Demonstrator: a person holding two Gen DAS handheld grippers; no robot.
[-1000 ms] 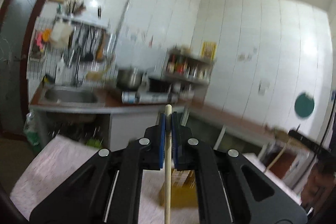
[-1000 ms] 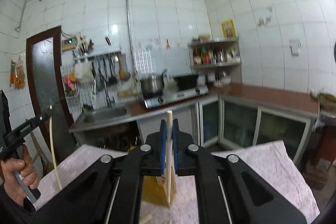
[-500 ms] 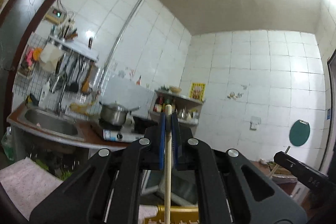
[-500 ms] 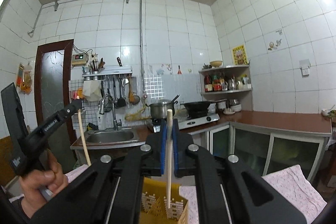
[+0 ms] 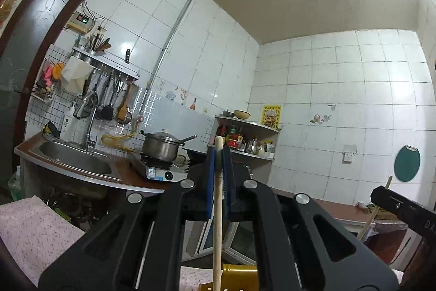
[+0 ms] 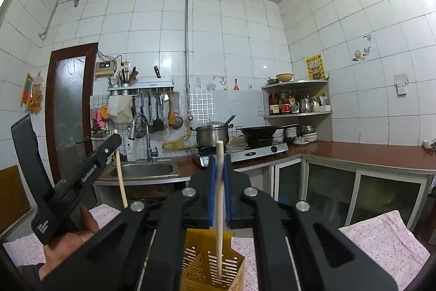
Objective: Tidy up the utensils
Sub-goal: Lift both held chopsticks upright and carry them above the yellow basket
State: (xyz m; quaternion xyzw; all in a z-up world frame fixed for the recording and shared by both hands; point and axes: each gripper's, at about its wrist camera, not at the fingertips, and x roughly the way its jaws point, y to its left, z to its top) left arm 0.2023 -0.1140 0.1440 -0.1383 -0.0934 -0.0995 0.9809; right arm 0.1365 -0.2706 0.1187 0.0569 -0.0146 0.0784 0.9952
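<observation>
— While both tongs are raised, what do they carry?
— The left gripper (image 5: 218, 154) is clenched on a pale chopstick (image 5: 217, 222) that stands upright between its blue pads (image 5: 209, 179). The right gripper (image 6: 220, 162) pinches a second chopstick (image 6: 219, 209) the same way.
— And the holder?
— The yellow slotted utensil holder (image 6: 212, 266) sits below the right gripper on the pink cloth (image 6: 387, 239); the second chopstick's lower end hangs in front of it.

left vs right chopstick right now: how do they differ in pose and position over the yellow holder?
The right chopstick hangs upright with its lower end down inside the yellow holder; the left chopstick is slightly tilted and off to the holder's side, its lower end hidden. Shared: both are pale wooden sticks, clamped near the top between the blue fingers of the right gripper and left gripper.
</observation>
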